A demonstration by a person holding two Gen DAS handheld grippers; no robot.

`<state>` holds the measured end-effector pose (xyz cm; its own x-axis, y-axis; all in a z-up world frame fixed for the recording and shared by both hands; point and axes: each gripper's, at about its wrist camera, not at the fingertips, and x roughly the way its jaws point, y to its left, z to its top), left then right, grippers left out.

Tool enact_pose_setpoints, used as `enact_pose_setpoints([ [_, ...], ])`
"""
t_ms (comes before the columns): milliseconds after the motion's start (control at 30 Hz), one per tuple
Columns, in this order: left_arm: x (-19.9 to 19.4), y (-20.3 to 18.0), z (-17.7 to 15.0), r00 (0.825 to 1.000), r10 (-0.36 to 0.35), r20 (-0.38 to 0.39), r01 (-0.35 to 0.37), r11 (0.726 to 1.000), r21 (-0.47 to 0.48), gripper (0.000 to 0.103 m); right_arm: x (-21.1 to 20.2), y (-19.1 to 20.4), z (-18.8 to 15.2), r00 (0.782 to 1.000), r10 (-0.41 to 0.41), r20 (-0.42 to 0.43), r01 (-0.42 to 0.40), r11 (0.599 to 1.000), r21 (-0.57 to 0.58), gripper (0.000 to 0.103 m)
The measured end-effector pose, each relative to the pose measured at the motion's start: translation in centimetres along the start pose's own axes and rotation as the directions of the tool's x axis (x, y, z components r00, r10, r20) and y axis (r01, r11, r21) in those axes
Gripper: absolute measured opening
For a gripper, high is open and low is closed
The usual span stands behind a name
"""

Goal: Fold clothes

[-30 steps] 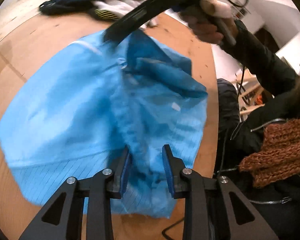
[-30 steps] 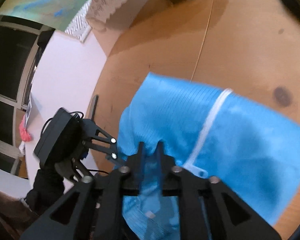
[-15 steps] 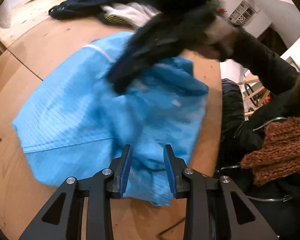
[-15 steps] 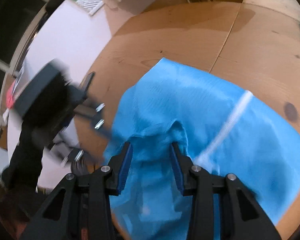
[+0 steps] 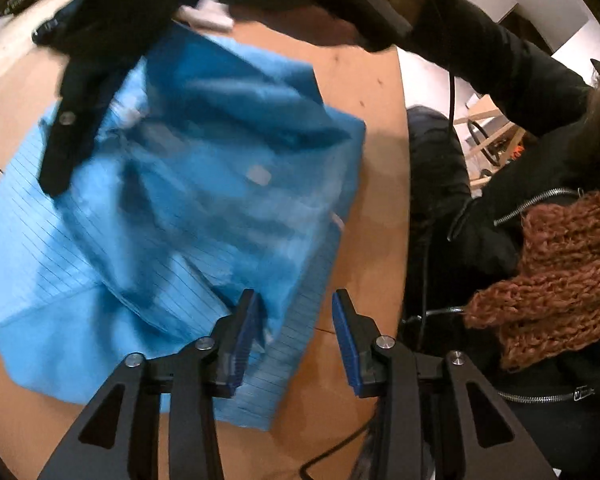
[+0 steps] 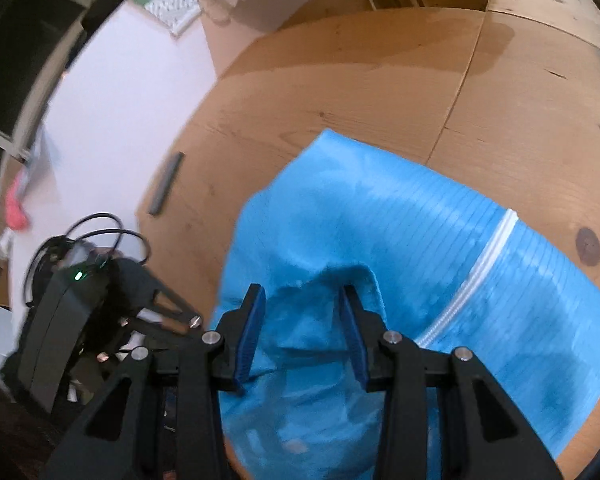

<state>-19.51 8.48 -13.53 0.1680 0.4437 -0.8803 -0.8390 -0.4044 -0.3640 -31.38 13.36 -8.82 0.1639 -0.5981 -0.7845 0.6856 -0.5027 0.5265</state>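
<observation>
A light blue pinstriped garment [image 5: 188,200] lies rumpled on the wooden table [image 5: 372,208], its upper layer folded over. My left gripper [image 5: 296,332] hovers over the garment's near right corner. Its jaws are opening; the cloth edge lies by the left pad and is not pressed. My right gripper [image 6: 302,320] is open over a raised fold of the same garment [image 6: 400,240], whose white stripe [image 6: 488,268] runs to the right. In the left wrist view the right gripper [image 5: 68,120] is a blurred black shape above the cloth. In the right wrist view, the left gripper [image 6: 160,320] shows at lower left.
A person in a black jacket with a brown knit scarf [image 5: 560,272] stands at the table's right edge. White cloth [image 5: 208,16] lies at the table's far side. A grey flat bar [image 6: 166,188] rests near the table rim. A black cable [image 5: 332,452] trails at the near edge.
The right gripper, shut on a fold a second ago, has let go and stands wide. The left jaws have widened and shifted toward the garment's corner. The folded layer now lies flatter.
</observation>
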Motion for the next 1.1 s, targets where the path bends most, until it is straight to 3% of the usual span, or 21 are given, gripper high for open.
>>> enact_pose_setpoints([
  [67,-0.1,-0.3,-0.6,1.0,0.004,-0.002,-0.004,1.0,-0.002,0.047,1.0,-1.1,0.1,0.997,-0.069,-0.015,0.069,0.997,0.014,0.035],
  [133,-0.2,-0.6,-1.1,1.0,0.009,-0.004,-0.009,1.0,-0.004,0.048,1.3,-1.6,0.2,0.998,-0.061,-0.021,0.062,0.998,0.03,0.035],
  [233,-3.0,-0.1,-1.5,0.998,0.009,0.063,-0.007,0.999,-0.042,0.048,-0.4,-0.5,-0.5,0.996,-0.083,0.019,0.083,0.997,0.001,0.036],
  [333,-6.5,1.2,-2.0,0.988,0.092,0.124,-0.083,0.993,-0.081,0.048,-3.3,1.9,-2.5,0.993,-0.091,0.076,0.095,0.995,-0.04,0.037],
  [400,-7.8,2.3,-2.2,0.982,0.114,0.15,-0.097,0.989,-0.114,0.048,-4.4,3.4,-4.6,0.996,-0.047,0.081,0.051,0.998,-0.043,0.037],
  [533,-8.8,4.2,-2.3,0.977,0.129,0.169,-0.103,0.983,-0.154,0.048,-3.4,6.0,-7.7,0.999,-0.017,0.05,0.02,0.998,-0.054,0.037],
  [667,-8.2,4.5,-1.3,0.976,0.15,0.156,-0.126,0.98,-0.157,0.048,0.0,7.8,-10.9,0.988,-0.153,-0.012,0.149,0.978,-0.145,0.037],
  [733,-7.8,4.8,-0.5,0.974,0.181,0.137,-0.158,0.974,-0.162,0.048,1.6,8.0,-12.4,0.981,-0.185,-0.052,0.174,0.969,-0.176,0.038],
  [833,-7.6,4.5,0.8,0.975,0.178,0.131,-0.16,0.977,-0.139,0.048,1.7,7.8,-13.8,0.989,-0.122,-0.081,0.109,0.983,-0.145,0.038],
  [933,-6.2,2.4,2.3,0.98,0.158,0.12,-0.154,0.987,-0.046,0.048,-2.6,7.0,-14.3,0.999,-0.025,0.038,0.027,0.998,-0.056,0.038],
  [1033,-4.5,1.7,3.3,0.988,0.113,0.103,-0.112,0.994,-0.017,0.05,-6.4,5.5,-15.2,0.984,-0.093,0.153,0.093,0.996,0.007,0.038],
  [1100,-2.9,2.2,3.4,0.992,0.104,0.068,-0.102,0.994,-0.027,0.05,-5.8,4.5,-16.0,0.987,-0.092,0.134,0.086,0.995,0.047,0.038],
])
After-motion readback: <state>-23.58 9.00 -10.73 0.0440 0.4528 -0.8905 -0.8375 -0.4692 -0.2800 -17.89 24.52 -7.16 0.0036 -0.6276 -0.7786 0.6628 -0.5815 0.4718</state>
